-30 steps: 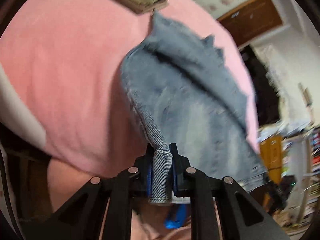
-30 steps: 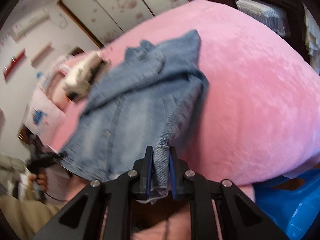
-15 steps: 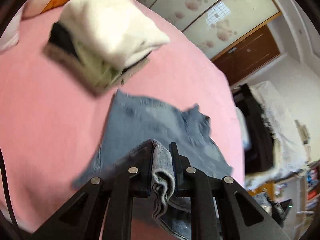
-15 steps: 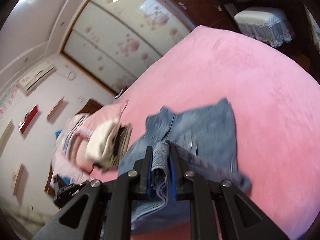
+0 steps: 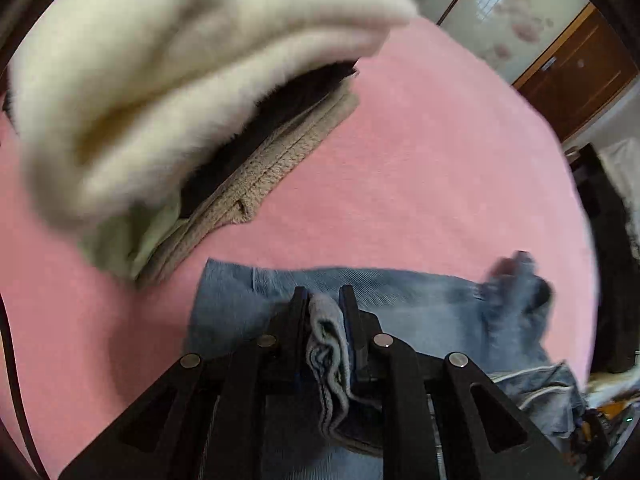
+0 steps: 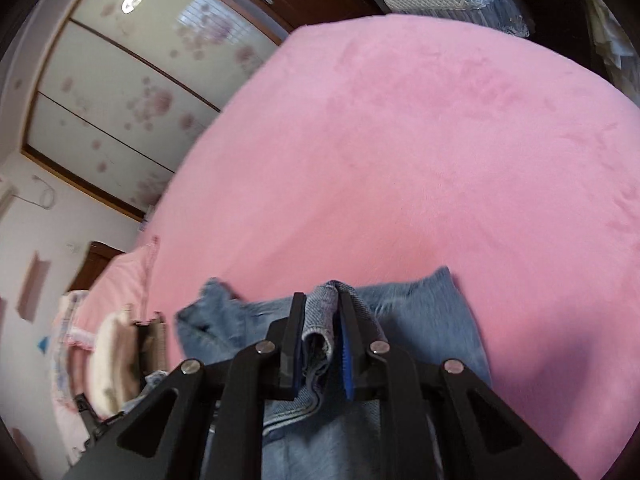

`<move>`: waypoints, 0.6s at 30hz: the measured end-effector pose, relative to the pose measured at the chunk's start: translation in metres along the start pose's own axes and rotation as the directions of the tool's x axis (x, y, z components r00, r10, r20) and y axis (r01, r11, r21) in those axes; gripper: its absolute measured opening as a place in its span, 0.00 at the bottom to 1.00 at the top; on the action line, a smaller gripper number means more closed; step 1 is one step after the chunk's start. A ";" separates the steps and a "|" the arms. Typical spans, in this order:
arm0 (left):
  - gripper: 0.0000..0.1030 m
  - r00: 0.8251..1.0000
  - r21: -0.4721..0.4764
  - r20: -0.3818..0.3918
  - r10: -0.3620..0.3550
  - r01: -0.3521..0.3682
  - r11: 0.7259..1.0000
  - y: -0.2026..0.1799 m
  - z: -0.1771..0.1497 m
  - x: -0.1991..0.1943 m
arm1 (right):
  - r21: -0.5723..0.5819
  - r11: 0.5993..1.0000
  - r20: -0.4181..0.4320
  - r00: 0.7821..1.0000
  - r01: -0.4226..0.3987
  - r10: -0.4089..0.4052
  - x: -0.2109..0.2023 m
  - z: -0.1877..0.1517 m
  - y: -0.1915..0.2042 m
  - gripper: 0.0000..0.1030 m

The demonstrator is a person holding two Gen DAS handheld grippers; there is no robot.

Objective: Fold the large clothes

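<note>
A denim garment (image 5: 420, 312) lies on a pink bed cover (image 5: 400, 160), its far edge spread flat. The left gripper (image 5: 324, 300) pinches a bunched fold of the denim; its jaws have just been opening slightly, with the cloth between them. The right gripper (image 6: 318, 300) pinches another fold of the same denim. A stack of folded clothes (image 5: 180, 80), with a fluffy cream piece on top, sits just beyond the denim's left corner.

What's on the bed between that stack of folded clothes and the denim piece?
Nothing: the left wrist view shows only bare pink bedcover between the stack of folded clothes and the denim garment.
</note>
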State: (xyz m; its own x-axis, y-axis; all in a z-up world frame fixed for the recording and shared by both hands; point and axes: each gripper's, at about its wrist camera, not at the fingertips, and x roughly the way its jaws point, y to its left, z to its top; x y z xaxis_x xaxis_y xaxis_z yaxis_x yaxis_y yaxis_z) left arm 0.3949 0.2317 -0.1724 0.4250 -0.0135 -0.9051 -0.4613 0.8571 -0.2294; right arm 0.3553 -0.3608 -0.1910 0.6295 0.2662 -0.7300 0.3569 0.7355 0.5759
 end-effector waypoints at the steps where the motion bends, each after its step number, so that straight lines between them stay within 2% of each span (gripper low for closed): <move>1: 0.23 1.000 0.021 0.007 0.027 -0.027 0.999 0.001 -0.001 0.006 | 0.003 1.000 -0.016 1.000 0.022 -0.022 0.008 0.000 -0.001 0.14; 2: 0.32 0.999 0.051 0.019 0.050 -0.051 0.997 -0.003 0.001 0.010 | 0.004 0.998 -0.041 0.997 0.060 -0.060 0.019 0.002 -0.002 0.14; 3: 0.36 0.997 0.080 0.031 0.066 -0.068 0.994 -0.006 0.003 0.011 | 0.004 0.997 -0.058 0.995 0.078 -0.078 0.024 0.003 -0.002 0.16; 5: 0.54 0.995 0.152 0.055 0.077 -0.085 0.985 -0.016 0.006 0.009 | 0.007 0.996 -0.103 0.991 0.092 -0.090 0.033 0.007 -0.001 0.24; 7: 0.65 0.993 0.212 0.094 0.071 -0.090 0.973 -0.024 0.007 0.001 | -0.014 0.998 -0.077 0.995 0.063 -0.064 0.027 0.011 0.002 0.47; 9: 0.67 0.992 0.250 0.124 0.035 -0.066 0.966 -0.029 0.009 -0.009 | -0.056 0.996 -0.037 0.997 0.068 -0.071 0.017 0.015 0.006 0.59; 13: 0.73 0.989 0.297 0.103 -0.101 0.067 0.953 -0.029 0.007 -0.021 | -0.154 0.987 -0.062 0.997 0.041 -0.051 0.010 0.018 0.011 0.60; 16: 0.73 0.986 0.355 0.095 -0.140 0.098 0.930 -0.026 0.002 -0.022 | -0.244 0.967 -0.081 0.993 0.069 -0.091 0.012 0.015 0.012 0.60; 18: 0.73 0.986 0.386 0.089 -0.139 0.095 0.918 -0.024 -0.002 -0.018 | -0.291 0.954 -0.096 0.990 0.067 -0.099 0.015 0.012 0.014 0.60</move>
State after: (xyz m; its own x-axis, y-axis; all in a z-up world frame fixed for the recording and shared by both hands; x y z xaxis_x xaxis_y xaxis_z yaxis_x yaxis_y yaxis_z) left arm 0.3971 0.2107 -0.1516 0.5527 -0.0867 -0.8289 -0.0823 0.9840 -0.1578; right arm 0.3783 -0.3543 -0.1895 0.5216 0.2510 -0.8154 0.1821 0.9010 0.3938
